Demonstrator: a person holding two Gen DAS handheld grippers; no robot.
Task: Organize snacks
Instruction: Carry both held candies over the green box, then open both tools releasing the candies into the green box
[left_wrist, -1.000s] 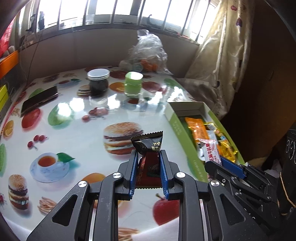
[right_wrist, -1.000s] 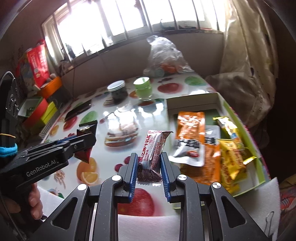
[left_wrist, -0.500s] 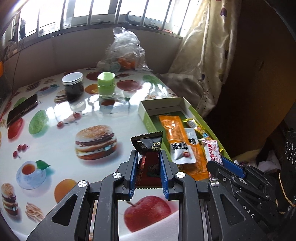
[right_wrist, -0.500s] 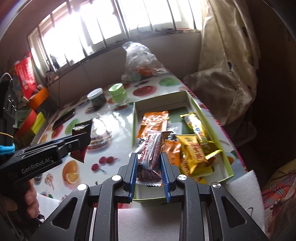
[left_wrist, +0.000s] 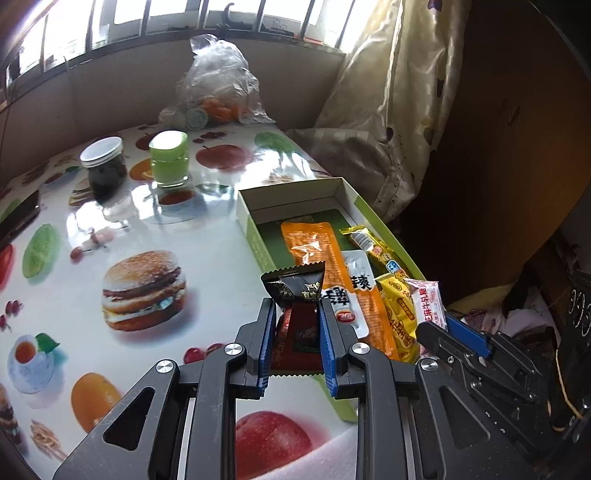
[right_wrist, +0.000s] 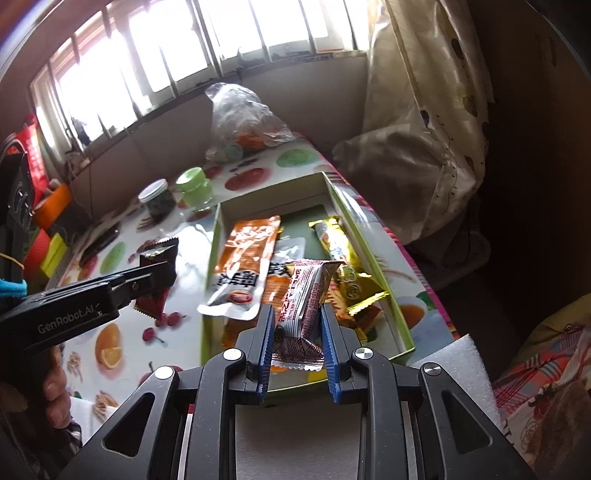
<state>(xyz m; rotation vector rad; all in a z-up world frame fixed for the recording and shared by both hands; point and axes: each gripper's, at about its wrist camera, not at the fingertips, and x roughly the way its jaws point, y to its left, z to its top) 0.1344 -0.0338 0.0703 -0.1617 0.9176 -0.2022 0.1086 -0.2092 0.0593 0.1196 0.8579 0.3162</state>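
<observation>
My left gripper (left_wrist: 297, 314) is shut on a dark brown-and-red snack packet (left_wrist: 295, 291) and holds it above the table beside the near left wall of the green box (left_wrist: 255, 236). It also shows in the right wrist view (right_wrist: 155, 275). My right gripper (right_wrist: 297, 314) is shut on a pink-and-white snack bar (right_wrist: 304, 291) above the near end of the box (right_wrist: 369, 254). The box holds an orange pouch (right_wrist: 249, 243), a gold bar (right_wrist: 334, 240) and yellow packets (left_wrist: 397, 306).
A dark jar (left_wrist: 103, 168) and a green jar (left_wrist: 169, 157) stand behind the box. A plastic bag of fruit (left_wrist: 218, 92) lies at the far table edge. A phone (left_wrist: 18, 214) lies at left. A curtain (left_wrist: 391, 110) hangs at right. White foam (right_wrist: 454, 365) lies near the box.
Both grippers have moved right and forward with their packets. The right gripper now hangs over the box's near end, and the left gripper has come up beside the box.
</observation>
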